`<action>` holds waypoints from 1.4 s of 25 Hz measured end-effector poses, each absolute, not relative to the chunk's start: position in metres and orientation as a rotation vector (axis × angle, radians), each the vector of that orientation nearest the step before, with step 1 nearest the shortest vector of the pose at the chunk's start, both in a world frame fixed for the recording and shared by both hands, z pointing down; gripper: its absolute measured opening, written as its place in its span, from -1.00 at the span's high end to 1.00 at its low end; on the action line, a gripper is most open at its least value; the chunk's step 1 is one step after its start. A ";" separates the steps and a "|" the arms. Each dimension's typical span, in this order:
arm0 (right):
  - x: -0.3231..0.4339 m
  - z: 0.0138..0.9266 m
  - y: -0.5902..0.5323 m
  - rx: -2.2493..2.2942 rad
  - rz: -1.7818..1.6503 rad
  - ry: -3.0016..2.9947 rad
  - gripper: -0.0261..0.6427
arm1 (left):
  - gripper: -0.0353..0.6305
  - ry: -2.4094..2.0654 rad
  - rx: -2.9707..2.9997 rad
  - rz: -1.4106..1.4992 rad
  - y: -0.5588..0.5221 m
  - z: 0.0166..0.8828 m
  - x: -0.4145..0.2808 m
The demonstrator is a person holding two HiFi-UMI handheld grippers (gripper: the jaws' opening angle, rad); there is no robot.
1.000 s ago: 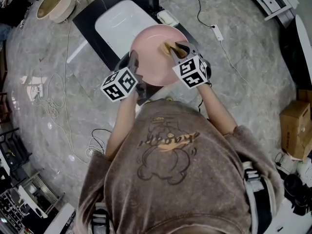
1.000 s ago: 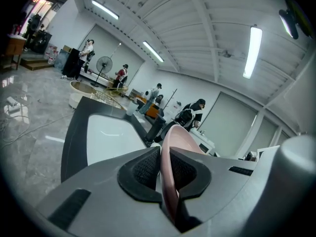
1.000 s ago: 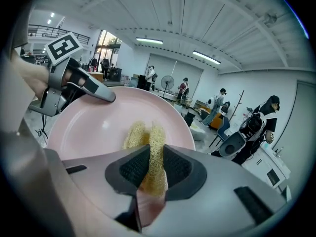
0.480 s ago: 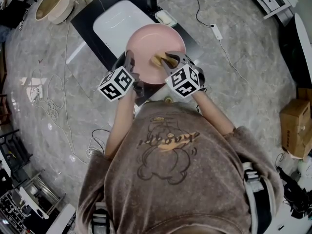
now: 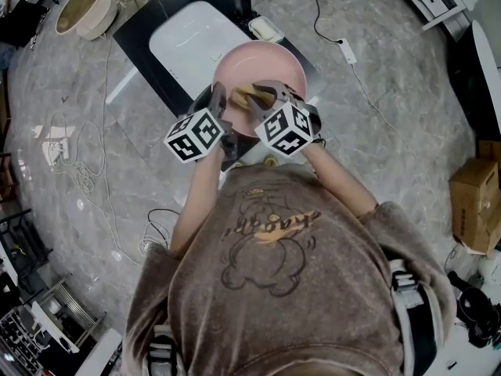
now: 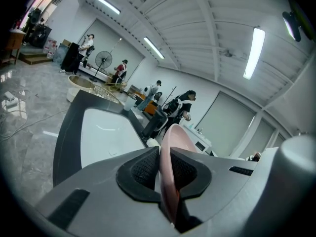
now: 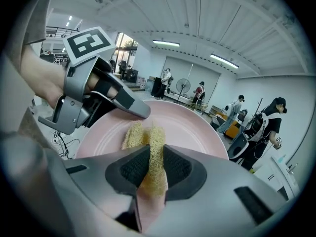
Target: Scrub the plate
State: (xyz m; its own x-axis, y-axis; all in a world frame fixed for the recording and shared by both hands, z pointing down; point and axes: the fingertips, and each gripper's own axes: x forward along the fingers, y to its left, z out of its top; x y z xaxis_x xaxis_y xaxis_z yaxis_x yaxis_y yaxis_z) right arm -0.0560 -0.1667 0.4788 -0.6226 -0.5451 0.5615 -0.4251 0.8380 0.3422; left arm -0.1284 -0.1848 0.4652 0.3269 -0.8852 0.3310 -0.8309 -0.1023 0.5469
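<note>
Left hand-held gripper [image 5: 217, 103] is clamped on the rim of the pink plate [image 5: 270, 59]. Left gripper view has the plate [image 6: 171, 143] edge-on, with both pads of the hand-held gripper [image 6: 161, 170] pressed against it, one per face. The plate is off the surface, held over the near right part of the white sink basin [image 5: 186, 39] set in the black table [image 5: 142, 31], with its concave face up toward the head camera. Right hand-held gripper [image 5: 261, 94] is pinching a yellow mesh scrub pad [image 5: 241, 94], and the pad sits on the plate's inner face, left of centre in the head view. Right gripper view confirms it: the hand-held gripper [image 7: 151, 168] is closed on the scrub pad [image 7: 154, 144], the pad's free end lies against the plate [image 7: 192, 127], and the left hand-held gripper's fingertip [image 7: 134, 107] is just beyond it on the rim. Also around: a round tub [image 5: 83, 5] on the marble floor [image 5: 70, 124] far left, a power strip [image 5: 349, 52] with cable behind the table, a cardboard box [image 5: 474, 204] at right. The left gripper view's background shows people [image 6: 183, 104] and a standing fan [image 6: 101, 61].
</note>
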 end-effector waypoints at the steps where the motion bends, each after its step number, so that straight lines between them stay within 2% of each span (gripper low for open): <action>1: -0.057 0.477 -0.169 0.709 -0.237 -2.334 0.68 | 0.79 -1.502 1.934 -0.103 -0.184 0.465 -0.127; 14: -0.050 0.457 -0.211 0.816 -0.287 -2.298 0.68 | 0.79 -1.463 1.933 -0.113 -0.175 0.464 -0.124; 35: 0.006 0.491 -0.220 0.885 -0.209 -2.159 0.68 | 0.79 -1.541 1.819 -0.161 -0.178 0.476 -0.155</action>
